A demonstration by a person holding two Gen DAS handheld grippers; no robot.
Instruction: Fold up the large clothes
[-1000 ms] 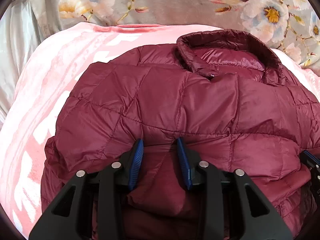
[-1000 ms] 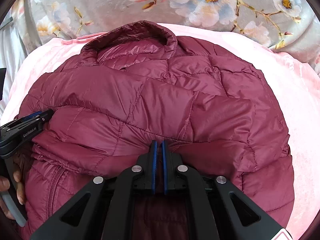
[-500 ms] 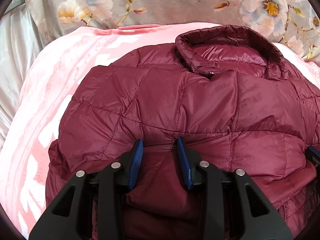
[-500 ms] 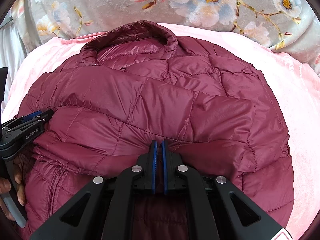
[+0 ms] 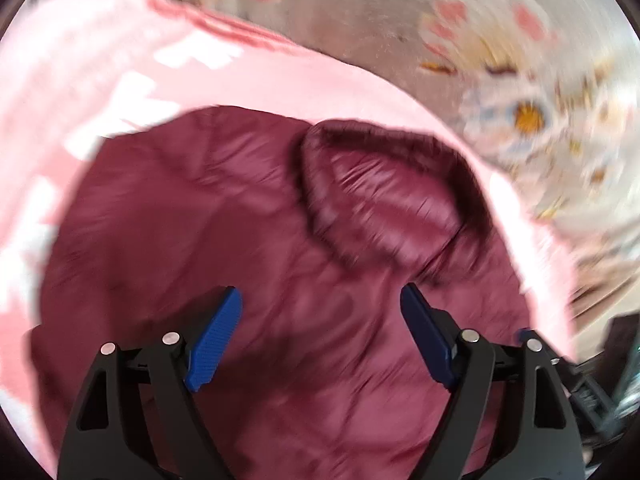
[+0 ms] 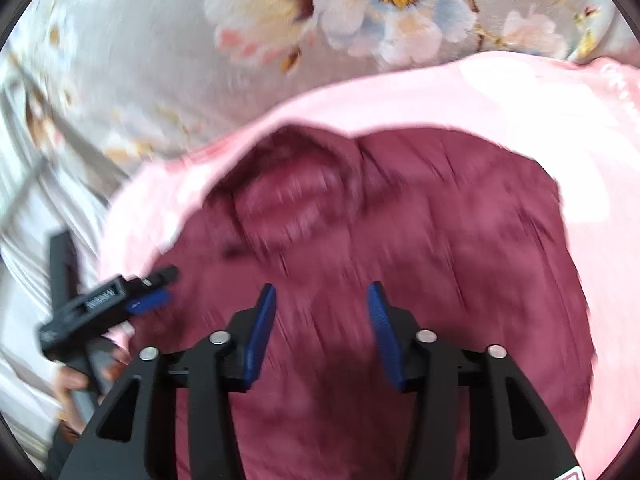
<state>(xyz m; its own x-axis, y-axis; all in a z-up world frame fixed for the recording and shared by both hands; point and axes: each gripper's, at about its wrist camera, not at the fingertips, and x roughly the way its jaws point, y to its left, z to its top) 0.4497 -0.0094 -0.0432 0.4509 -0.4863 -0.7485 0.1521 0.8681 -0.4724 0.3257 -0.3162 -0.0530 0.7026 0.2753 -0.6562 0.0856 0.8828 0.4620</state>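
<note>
A maroon quilted puffer jacket (image 5: 248, 240) lies folded on a pink blanket (image 5: 120, 60), its collar (image 5: 380, 184) at the far end. It also shows in the right wrist view (image 6: 440, 220). My left gripper (image 5: 320, 308) is open and empty, held above the jacket. My right gripper (image 6: 322, 304) is open and empty above the jacket too. The left gripper also shows at the left of the right wrist view (image 6: 152, 300). Both views are blurred by motion.
A grey floral bedcover (image 6: 280, 20) lies behind the pink blanket (image 6: 520, 92). White fabric (image 6: 24, 240) lies at the left. A hand (image 6: 72, 380) holds the left gripper's handle.
Both grippers have let go of the jacket and opened wide. They have lifted up and back, and the folded jacket now lies flat on the blanket.
</note>
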